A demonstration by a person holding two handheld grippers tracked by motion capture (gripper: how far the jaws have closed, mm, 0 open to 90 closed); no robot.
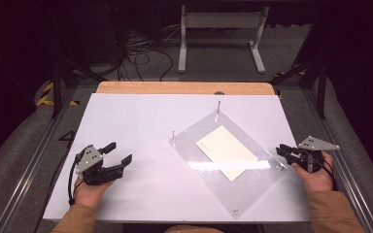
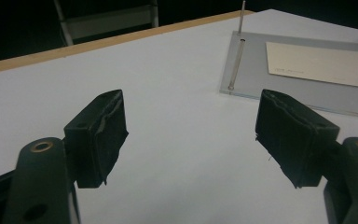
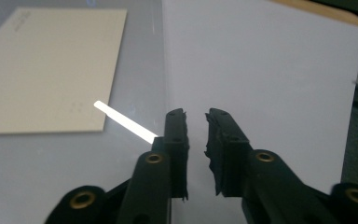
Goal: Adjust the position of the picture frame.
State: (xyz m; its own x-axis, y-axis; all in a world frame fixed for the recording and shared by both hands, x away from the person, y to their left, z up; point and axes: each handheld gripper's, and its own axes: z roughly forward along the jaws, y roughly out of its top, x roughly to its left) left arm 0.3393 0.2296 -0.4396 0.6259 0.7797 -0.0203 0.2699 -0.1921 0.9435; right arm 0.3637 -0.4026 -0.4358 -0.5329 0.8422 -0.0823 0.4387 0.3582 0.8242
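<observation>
Acrylic sheet [image 1: 233, 182], long axis diagonal

Small print on cream card [image 2: 324, 63]: too small to read; clear sheet [image 2: 279, 88]: cut off at right edge; right gripper [image 3: 196, 122]: jaw bases cut off at bottom edge.

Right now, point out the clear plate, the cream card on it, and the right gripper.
clear plate [image 1: 252, 191]: high view, bare near part, by its front corner.
cream card [image 1: 226, 151]: high view, middle of its face.
right gripper [image 3: 196, 122]: right gripper view, the narrow gap between its jaws, at the plate's edge.
</observation>
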